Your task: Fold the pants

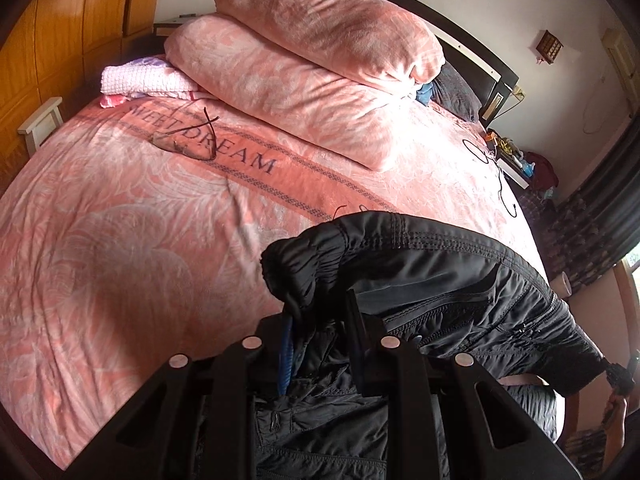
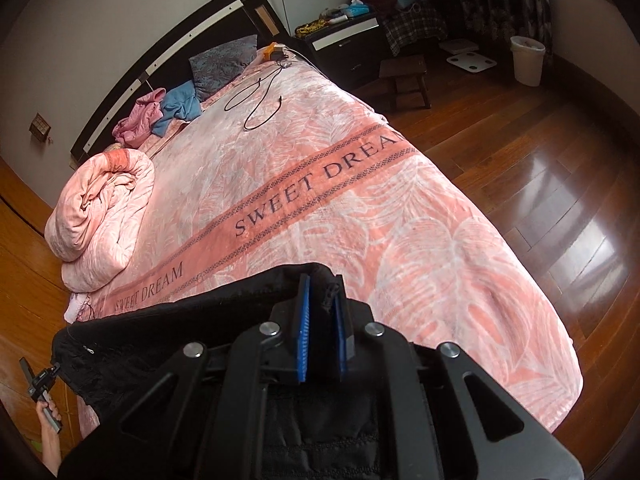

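A bed covered by one pink "SWEET DREAM" blanket (image 2: 360, 208) was seen, with wooden floor (image 2: 520, 160) at three o'clock in the right view. One folded quilt (image 1: 304, 64) was stacked at twelve o'clock in the left view. One pair of black pants (image 1: 448, 276) was held up over the near bed edge: the left gripper (image 1: 320, 312) was clamped on bunched fabric, the right gripper (image 2: 320, 320) pinched on the waistband.

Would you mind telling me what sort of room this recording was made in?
Most likely a home bedroom: a large bed with a dark headboard, a nightstand beside it, and a wooden wardrobe.
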